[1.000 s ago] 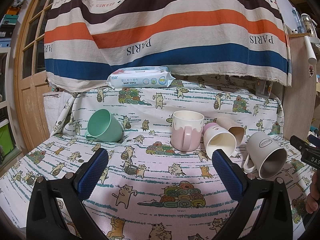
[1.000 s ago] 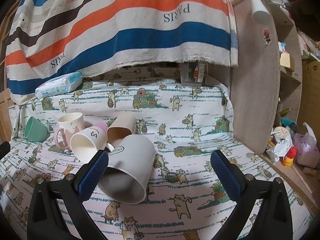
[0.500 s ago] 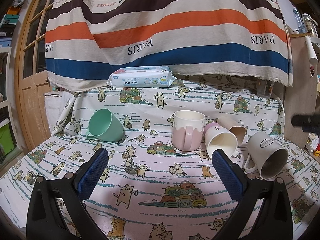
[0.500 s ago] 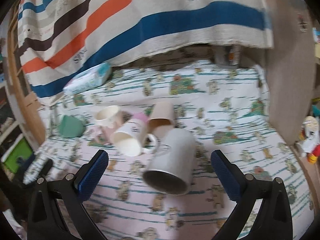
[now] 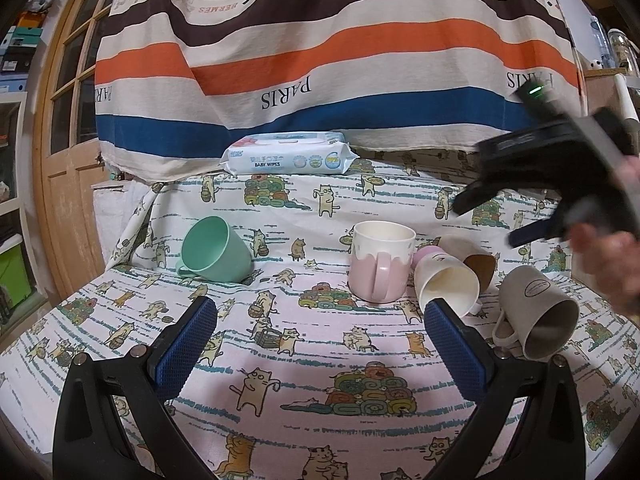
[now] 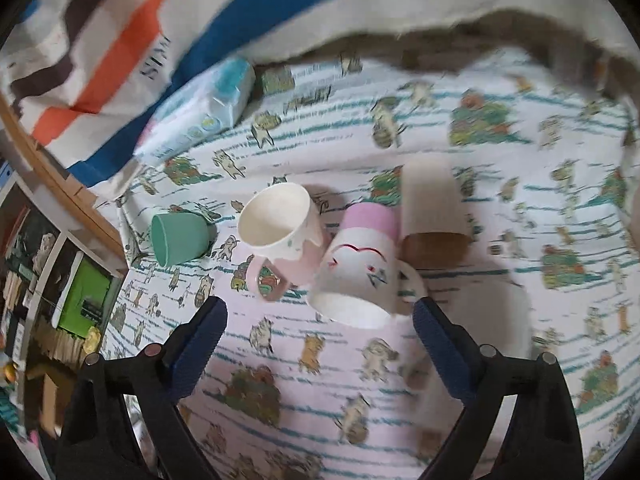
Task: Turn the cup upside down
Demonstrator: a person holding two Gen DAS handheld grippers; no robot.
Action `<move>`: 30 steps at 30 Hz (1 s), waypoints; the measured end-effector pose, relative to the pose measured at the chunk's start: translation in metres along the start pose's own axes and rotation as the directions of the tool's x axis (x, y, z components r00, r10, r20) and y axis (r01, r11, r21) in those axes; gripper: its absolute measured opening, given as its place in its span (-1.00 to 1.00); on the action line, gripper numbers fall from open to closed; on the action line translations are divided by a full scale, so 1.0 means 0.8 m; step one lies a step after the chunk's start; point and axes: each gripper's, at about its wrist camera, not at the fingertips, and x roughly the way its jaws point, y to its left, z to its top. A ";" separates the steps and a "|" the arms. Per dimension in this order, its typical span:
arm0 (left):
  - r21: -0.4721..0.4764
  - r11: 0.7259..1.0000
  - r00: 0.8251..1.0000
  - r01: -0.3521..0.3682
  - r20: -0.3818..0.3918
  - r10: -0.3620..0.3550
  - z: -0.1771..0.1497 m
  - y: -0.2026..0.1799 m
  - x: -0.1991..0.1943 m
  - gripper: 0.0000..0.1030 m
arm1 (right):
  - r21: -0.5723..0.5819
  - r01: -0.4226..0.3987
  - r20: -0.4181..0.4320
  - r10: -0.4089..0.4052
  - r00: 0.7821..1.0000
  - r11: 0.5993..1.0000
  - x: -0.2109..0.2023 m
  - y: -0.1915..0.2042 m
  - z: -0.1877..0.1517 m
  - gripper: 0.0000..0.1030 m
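cups, five, on a cat-print cloth (image 5: 304, 360): which one is to be flipped cannot be told for certain; by judgement the right gripper (image 6: 320, 322) is lined up on the cluster at mid-table. item one, a pink mug with a cream drip rim (image 5: 380, 264), upright, handle toward the camera. item two, a white mug with a pink base (image 6: 356, 272), on its side, mouth toward the near edge, touching or just beside the pink mug. item three, a tan cup (image 6: 432, 208), on its side just behind the white mug. item four, a grey mug with an oval label (image 5: 536, 316), on its side at the right, mouth to the front; blurred in the right wrist view. item five, a mint green cup (image 5: 214, 250), tipped over, well apart at the left. right gripper: above the cluster, looking down, fingers spread wide, holding nothing; the view is smeared. left gripper (image 5: 320, 344): low near the front edge, fingers spread, holding nothing. behind: a pack of baby wipes (image 5: 288, 158) under a striped hanging cloth (image 5: 320, 60). step in hand, by judgement: approach, no cup yet grasped. next move calls for choosing one cup, coming down with the fingers either side of its wall, closing, then turning it mouth-down without knocking its neighbours.
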 end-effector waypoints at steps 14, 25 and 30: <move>0.003 1.000 1.000 0.000 0.000 0.000 -0.001 -0.001 0.000 1.00 | -0.008 0.199 -0.197 -0.197 0.960 0.980 0.128 -0.018 0.033 0.65; 0.002 1.000 1.000 0.000 0.000 0.000 -0.001 -0.001 0.000 1.00 | -0.012 0.202 -0.184 -0.201 0.962 0.979 0.123 -0.010 0.026 0.53; 0.001 1.000 1.000 0.000 0.001 0.000 0.000 0.000 0.000 1.00 | -0.039 0.158 -0.144 -0.162 0.976 0.987 0.077 0.004 -0.009 0.52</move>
